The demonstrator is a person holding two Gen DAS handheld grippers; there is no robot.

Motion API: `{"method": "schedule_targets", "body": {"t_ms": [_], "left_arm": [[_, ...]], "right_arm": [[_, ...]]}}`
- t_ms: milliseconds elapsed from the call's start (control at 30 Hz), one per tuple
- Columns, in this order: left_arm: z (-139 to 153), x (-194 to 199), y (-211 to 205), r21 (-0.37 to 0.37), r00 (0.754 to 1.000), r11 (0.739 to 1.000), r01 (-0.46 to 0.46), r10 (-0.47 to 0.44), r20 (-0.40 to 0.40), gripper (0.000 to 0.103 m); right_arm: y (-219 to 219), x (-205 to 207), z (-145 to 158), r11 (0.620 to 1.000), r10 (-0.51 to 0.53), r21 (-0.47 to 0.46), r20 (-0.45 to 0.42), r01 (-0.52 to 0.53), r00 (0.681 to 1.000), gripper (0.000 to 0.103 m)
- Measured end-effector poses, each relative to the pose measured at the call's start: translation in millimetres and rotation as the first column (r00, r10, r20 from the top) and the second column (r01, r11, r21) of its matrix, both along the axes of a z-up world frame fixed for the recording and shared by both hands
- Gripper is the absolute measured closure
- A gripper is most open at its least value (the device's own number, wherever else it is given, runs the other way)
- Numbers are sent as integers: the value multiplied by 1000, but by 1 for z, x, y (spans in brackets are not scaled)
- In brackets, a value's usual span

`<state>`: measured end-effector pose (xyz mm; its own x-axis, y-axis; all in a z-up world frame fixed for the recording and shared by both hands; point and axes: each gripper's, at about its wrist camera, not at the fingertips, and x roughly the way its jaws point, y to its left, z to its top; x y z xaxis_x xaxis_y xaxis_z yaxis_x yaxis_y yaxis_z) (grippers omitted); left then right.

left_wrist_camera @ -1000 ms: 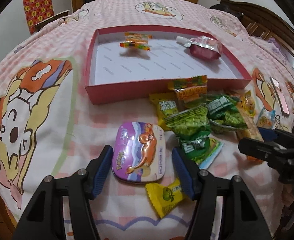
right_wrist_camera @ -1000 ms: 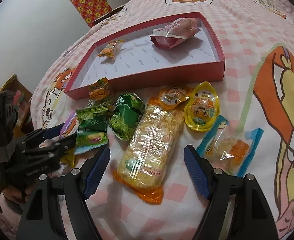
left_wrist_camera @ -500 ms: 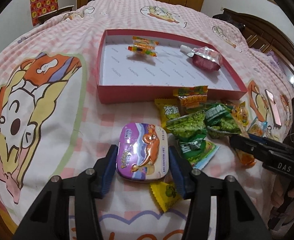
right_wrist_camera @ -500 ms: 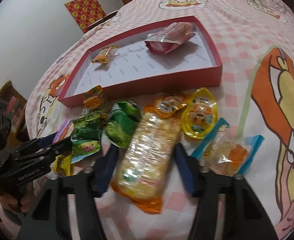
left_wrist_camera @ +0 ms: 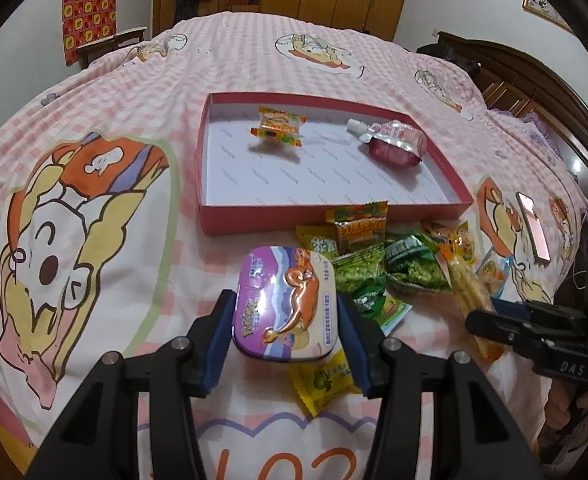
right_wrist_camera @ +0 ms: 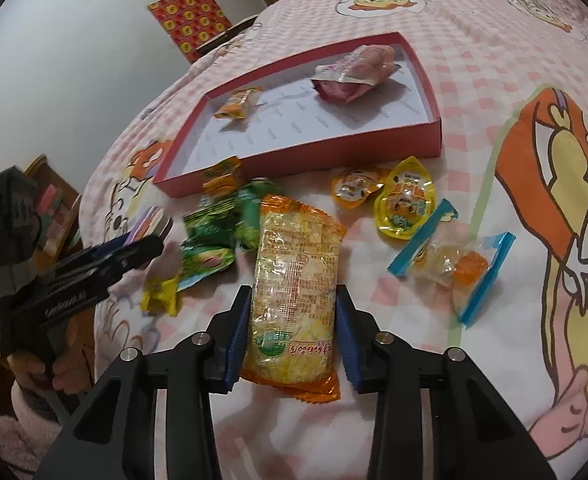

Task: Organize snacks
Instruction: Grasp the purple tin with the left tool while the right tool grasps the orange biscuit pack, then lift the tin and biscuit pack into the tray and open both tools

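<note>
The rounded purple cartoon-printed tin (left_wrist_camera: 286, 304) is clamped between the blue pads of the left gripper (left_wrist_camera: 286, 336), its base hidden. The long clear orange-ended cracker packet (right_wrist_camera: 295, 288) is pinched by the right gripper (right_wrist_camera: 294, 338). Beyond, the shallow red cardboard tray (left_wrist_camera: 254, 222) is seen; packet lettering is unreadable.

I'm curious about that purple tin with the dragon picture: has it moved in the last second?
Yes. The purple tin has come up off the bedspread, clamped in the left gripper, and now overlaps the yellow candy that stayed put.
</note>
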<state>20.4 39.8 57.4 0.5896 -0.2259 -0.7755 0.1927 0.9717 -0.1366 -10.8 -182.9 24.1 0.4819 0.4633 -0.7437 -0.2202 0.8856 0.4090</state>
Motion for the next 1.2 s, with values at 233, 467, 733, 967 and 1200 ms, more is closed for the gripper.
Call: {"method": "schedule_targets", "body": {"t_ms": [233,467,733,967,1200], "left_arm": [[4,2,3,-7,1000,1000,-13,13,4,50],[14,10,2,-8,1000,1000,-2,3,25,50],[25,32,-4,1,999,1000,11,-11,39,50],[28,52,-12,20,998,1000,8,-9,55,50],[30,75,-16,44,997,999,-5,2,82,50]], "right_arm": [[4,-9,14,1000,24,-16,47,-23,999,64],[5,-3,23,999,39,-26,61,-37,997,64],[6,14,38,996,53,-77,88,-47,995,64],[5,35,46,990,66,-134,111,-51,992,64],[5,59,52,986,83,-155,129,-63,988,64]]}}
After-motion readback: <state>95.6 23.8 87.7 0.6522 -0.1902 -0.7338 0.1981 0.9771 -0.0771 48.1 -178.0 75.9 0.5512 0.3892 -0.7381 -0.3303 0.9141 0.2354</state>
